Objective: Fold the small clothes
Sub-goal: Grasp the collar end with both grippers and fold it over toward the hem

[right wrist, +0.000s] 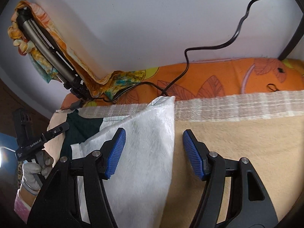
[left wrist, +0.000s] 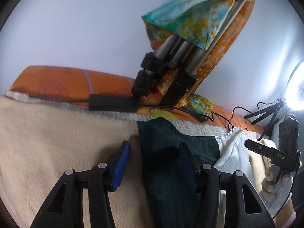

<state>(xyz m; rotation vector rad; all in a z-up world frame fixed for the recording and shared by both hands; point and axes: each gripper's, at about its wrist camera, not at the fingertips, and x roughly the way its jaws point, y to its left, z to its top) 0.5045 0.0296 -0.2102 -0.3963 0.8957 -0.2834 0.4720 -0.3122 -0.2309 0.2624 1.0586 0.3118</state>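
**Listener:** What is in front of you?

**Me:** A small garment, half dark green and half white, lying flat on a beige blanket [left wrist: 47,133] that covers a bed. The garment [left wrist: 167,152] reaches from near me to the blanket's far woven edge. The green part is on the left and the white part [right wrist: 144,142] on the right; they meet along a seam.

**Listener:** Where are your tongs?

**Me:** My left tongs [left wrist: 153,163] hang over the garment's left edge. The jaws are spread wide, with nothing between them. One blue pad is over bare blanket, the other over the green cloth. My right tongs [right wrist: 153,152] hang over the garment's right edge, spread wide too and gripping nothing. Their left pad is over the white cloth and their right pad over the blanket. I cannot tell whether any pad touches the fabric.

**Listener:** Can you see each tool from the other side?

**Me:** Yes. From the left camera, the right tool shows at the far right, held in a white-gloved hand [left wrist: 275,182]. From the right camera, the left tool shows at the far left in another gloved hand [right wrist: 32,171].

**Listener:** What lies beyond the blanket?

**Me:** An orange leaf-patterned sheet [right wrist: 218,79] against a pale wall. A folded tripod [left wrist: 171,72] leans there, draped with a colourful scarf [left wrist: 190,15]. A black cable [right wrist: 209,47] trails across the sheet. A bright ring light [left wrist: 296,87] glows at the right.
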